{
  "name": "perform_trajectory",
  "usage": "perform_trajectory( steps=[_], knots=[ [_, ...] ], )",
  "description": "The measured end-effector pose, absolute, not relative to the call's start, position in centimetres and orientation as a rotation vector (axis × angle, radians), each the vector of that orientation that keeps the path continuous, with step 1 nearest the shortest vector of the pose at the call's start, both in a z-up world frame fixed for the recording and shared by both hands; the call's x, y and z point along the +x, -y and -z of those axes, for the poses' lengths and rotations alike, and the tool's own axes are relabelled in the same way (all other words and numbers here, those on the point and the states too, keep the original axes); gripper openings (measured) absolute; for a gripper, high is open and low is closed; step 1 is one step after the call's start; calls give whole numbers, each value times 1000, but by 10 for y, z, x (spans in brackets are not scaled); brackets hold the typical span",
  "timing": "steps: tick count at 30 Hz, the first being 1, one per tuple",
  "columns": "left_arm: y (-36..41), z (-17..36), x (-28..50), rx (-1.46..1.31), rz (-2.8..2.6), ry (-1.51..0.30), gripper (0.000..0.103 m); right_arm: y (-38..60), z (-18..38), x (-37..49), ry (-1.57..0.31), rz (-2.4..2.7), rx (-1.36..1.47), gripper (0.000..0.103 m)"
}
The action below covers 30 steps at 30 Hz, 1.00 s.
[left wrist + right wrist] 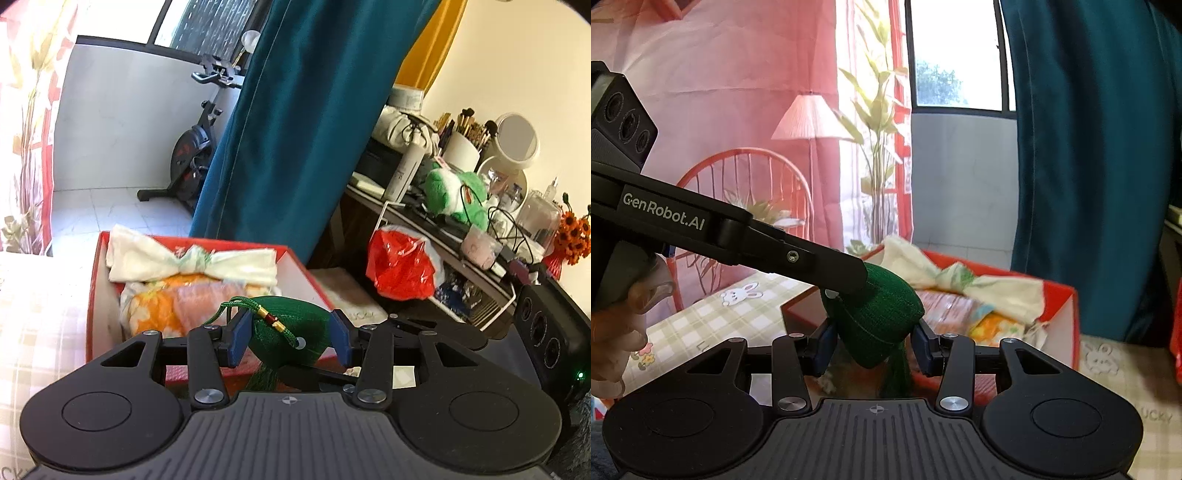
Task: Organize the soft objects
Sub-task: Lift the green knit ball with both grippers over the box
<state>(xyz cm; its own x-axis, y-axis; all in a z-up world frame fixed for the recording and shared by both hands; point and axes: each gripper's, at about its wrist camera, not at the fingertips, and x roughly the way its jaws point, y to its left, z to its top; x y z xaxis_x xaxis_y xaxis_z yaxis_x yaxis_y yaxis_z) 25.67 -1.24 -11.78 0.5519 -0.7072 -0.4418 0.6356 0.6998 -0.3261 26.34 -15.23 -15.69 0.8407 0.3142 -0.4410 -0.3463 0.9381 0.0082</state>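
A green woven sachet [291,328] with a knotted cord, gold and red beads and a tassel hangs between my two grippers. My left gripper [290,338] is shut on it, blue pads against both sides. In the right wrist view the same sachet [882,325] sits between the pads of my right gripper [873,349], which is also shut on it. One of the left tool's black fingers [846,271] presses on its top from the left. Just behind stands an open red box [94,295] [1067,291] holding a tied white cloth bundle [192,262] [960,280] and orange patterned fabric [162,310].
The box rests on a checked tablecloth [746,310]. A teal curtain [295,129] hangs behind it. To the right a cluttered dresser [458,236] carries a green plush [454,192], with a red plastic bag [402,266] hanging below. An exercise bike [192,155] stands beyond. A hand [613,332] grips the left tool.
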Motion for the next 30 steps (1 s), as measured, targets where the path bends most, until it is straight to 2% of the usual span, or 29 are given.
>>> perform_trajectory(
  steps=[21,30],
  knots=[
    [49,85,295,-129,794,-490,48,188,111,312,-387,-339,-180,40],
    [65,97,314,-140,797,-509,48,200,112,331,-380,-310,-235,40]
  ],
)
